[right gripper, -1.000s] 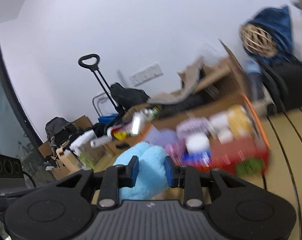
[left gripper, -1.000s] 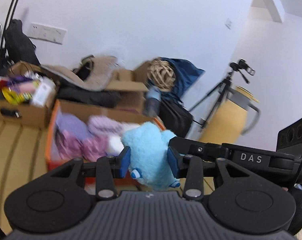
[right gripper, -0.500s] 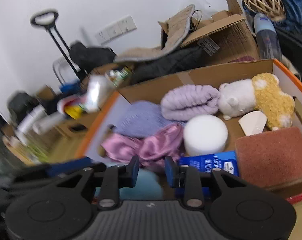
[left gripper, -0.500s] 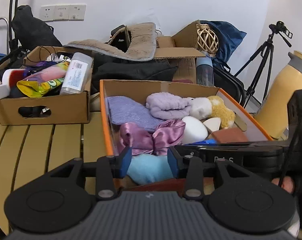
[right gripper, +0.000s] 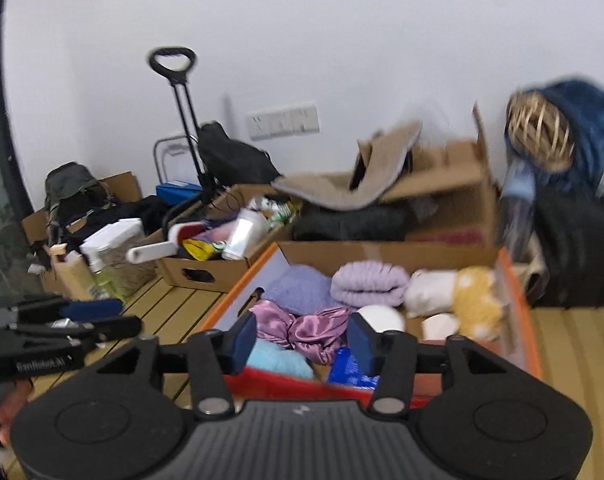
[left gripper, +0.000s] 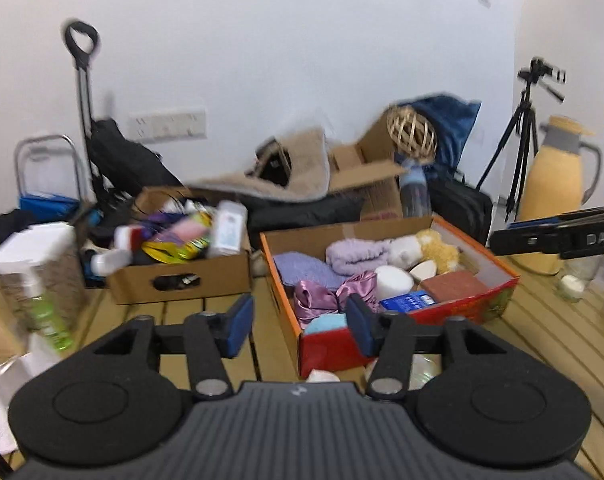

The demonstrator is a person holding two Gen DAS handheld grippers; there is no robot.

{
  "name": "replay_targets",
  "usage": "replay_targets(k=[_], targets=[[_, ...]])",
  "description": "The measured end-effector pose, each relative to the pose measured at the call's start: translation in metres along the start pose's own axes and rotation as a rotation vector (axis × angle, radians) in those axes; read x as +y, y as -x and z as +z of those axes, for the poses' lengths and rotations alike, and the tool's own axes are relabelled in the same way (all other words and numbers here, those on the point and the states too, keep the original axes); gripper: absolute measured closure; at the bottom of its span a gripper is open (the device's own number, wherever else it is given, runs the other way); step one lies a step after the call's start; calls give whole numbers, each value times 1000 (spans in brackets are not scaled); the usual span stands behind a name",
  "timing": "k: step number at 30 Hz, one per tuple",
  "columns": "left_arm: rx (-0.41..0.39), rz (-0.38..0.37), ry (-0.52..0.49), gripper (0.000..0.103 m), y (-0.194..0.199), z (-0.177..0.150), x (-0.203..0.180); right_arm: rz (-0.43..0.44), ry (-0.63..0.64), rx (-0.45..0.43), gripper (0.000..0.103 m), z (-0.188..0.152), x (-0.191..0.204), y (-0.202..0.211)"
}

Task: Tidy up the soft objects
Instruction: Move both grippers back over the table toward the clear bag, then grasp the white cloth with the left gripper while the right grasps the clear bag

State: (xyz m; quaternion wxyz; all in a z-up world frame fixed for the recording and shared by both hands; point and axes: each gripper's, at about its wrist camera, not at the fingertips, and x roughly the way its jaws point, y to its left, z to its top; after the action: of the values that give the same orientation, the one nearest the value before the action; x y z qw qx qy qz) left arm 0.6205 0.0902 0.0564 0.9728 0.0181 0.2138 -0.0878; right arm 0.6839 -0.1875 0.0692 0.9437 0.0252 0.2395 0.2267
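Two handheld grippers seen from their own wrist cameras, both pulled back from an orange-rimmed cardboard box (left gripper: 473, 249) on a slatted wooden table (left gripper: 550, 332). Left gripper (left gripper: 298, 322) with jaws spread and just opened wider, nothing between the blue pads (left gripper: 238, 322). Right gripper (right gripper: 302, 342) likewise spread, just opened wider, pinching nothing. Light blue plush toy (right gripper: 276, 354) now lying free in the near corner of the box, just beside a pink satin bow (right gripper: 302, 330). Likely released there on purpose, to join the other soft things. Deeper in the box: a folded lilac towel (right gripper: 368, 282), a white and yellow plush animal (right gripper: 458, 294), a white round sponge (left gripper: 394, 280), a reddish-brown pad (left gripper: 454, 286). Hard clutter of bottles and packets kept apart in a plain cardboard box (left gripper: 182, 276) to the left. Apparently one item sorted, hands free for the next.
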Motion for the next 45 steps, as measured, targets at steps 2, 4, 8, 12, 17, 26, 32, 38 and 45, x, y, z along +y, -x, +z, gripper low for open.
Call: replay_targets(k=[2, 4, 8, 12, 17, 26, 32, 38, 45], targets=[[-32, -3, 25, 34, 36, -11, -2, 1, 30, -30, 43, -5, 6, 37], [-71, 7, 44, 28, 71, -26, -6, -5, 49, -67, 29, -17, 13, 75], [-108, 107, 50, 18, 130, -63, -22, -38, 91, -118, 19, -56, 34, 131], [-119, 182, 70, 5, 179, -103, -32, -52, 150, -137, 9, -111, 58, 172], [-119, 246, 98, 0, 216, -141, -36, -70, 125, -99, 9, -163, 75, 203], [-69, 235, 71, 0, 220, -160, -46, -50, 25, -70, 9, -215, 86, 221], [-30, 216, 64, 0, 186, -163, -46, -50, -14, -48, 9, -215, 77, 197], [45, 178, 67, 0, 119, -152, -33, -47, -39, -16, 14, -190, 61, 137], [79, 108, 7, 4, 10, -120, -27, 12, 5, 13, 17, -142, 41, 38]])
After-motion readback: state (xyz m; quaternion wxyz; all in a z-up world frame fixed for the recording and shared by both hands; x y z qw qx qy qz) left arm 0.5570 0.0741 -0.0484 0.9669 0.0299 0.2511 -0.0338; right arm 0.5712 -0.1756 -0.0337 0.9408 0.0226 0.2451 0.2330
